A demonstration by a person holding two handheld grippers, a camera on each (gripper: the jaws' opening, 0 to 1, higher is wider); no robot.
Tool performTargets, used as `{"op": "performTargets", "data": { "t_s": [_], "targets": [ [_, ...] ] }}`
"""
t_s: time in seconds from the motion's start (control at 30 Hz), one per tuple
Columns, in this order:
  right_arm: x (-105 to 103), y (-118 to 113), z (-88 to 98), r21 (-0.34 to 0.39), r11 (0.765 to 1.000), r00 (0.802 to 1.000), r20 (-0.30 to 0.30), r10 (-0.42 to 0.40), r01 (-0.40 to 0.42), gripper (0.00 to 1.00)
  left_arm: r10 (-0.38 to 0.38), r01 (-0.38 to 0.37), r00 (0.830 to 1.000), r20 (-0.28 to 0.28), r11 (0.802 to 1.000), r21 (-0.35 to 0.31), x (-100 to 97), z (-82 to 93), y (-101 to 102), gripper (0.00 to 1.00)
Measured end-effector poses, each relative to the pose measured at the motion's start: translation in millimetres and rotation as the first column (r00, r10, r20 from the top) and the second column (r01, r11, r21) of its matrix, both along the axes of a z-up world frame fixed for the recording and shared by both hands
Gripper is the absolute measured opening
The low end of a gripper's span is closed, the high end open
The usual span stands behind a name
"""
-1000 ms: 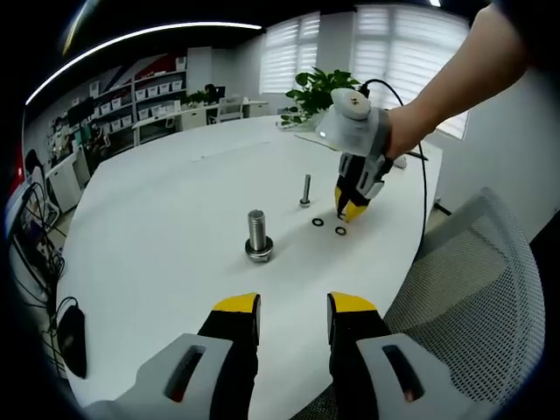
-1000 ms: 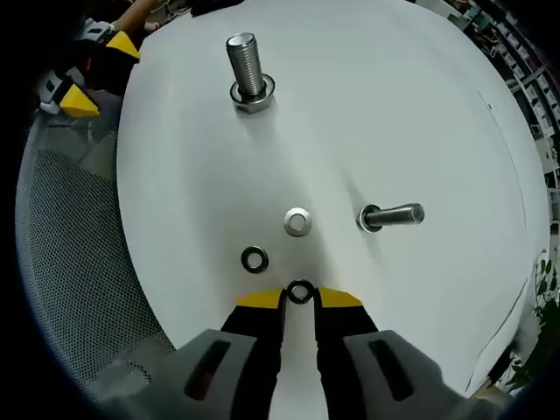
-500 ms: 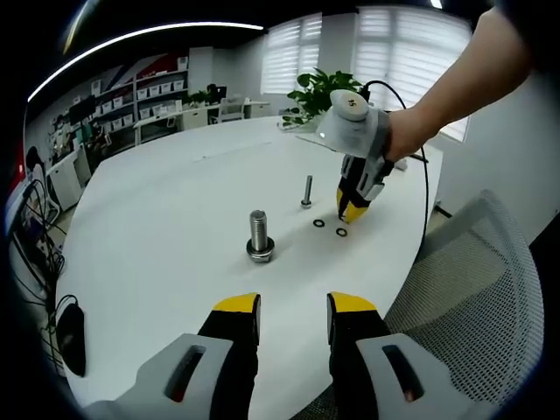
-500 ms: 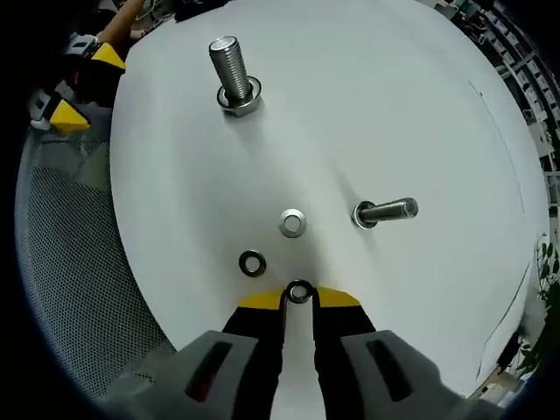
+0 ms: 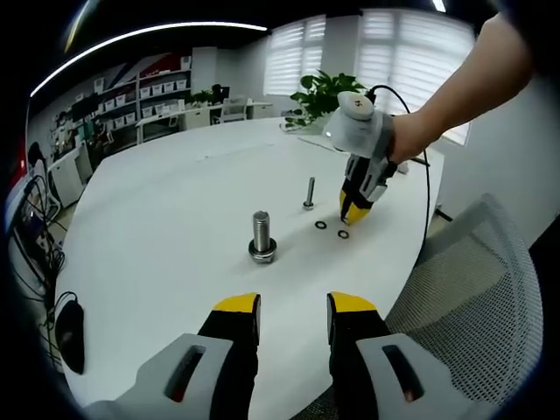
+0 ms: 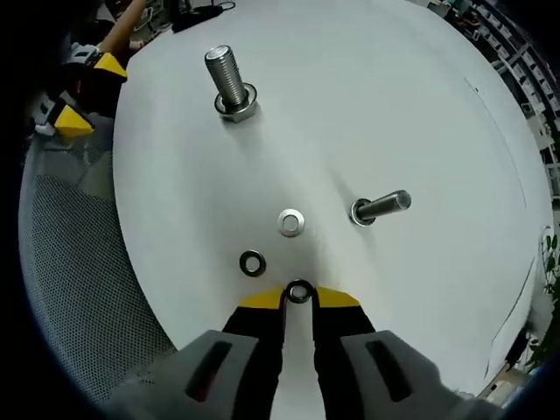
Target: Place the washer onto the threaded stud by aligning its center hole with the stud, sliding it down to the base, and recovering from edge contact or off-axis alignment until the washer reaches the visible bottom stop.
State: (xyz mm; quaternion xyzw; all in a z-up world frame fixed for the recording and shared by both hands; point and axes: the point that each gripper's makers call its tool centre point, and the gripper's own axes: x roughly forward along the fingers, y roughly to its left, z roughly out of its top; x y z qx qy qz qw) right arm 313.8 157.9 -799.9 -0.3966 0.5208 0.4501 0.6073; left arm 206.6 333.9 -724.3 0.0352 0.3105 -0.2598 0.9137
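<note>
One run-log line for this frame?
phase: washer pickup | right gripper: shut on dark washer | left gripper: open, idle | large stud: upright

Mesh chair [image 5: 477, 289] beside white table [image 5: 157, 227]; plant [image 5: 319, 87] behind.

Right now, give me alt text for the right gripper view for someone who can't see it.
The right gripper pinches a small dark washer between its yellow tips above a white table. Ahead lie another dark washer, a silver washer, a slim stud and a thick stud.
</note>
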Motion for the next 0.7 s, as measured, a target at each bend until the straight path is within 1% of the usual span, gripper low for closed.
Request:
{"op": "performTargets", "data": {
  "t_s": [0.27,0.3,0.5,0.7],
  "targets": [
    [8.3,6.0,14.9,0.040,0.999,1.000,0.003,-0.014,0.014,0.13,0.007,-0.007,1.000,0.000,1.000,-0.005,0.6,1.2,0.4,0.29],
    [12.0,7.8,18.1,0.050,0.999,1.000,0.019,-0.005,0.004,0.13,0.008,-0.008,1.000,-0.001,1.000,-0.006,0.6,1.2,0.2,0.29],
    [22.9,10.7,29.5,0.068,0.998,1.000,0.025,-0.019,0.017,0.13,0.004,-0.004,1.000,0.000,1.000,-0.003,1.0,0.9,-0.7,0.29],
    [30.4,16.9,42.4,0.087,0.996,0.999,0.042,-0.014,0.011,0.13,0.002,-0.002,1.000,0.004,1.000,-0.002,1.6,1.1,-0.8,0.29]
  ]
}}
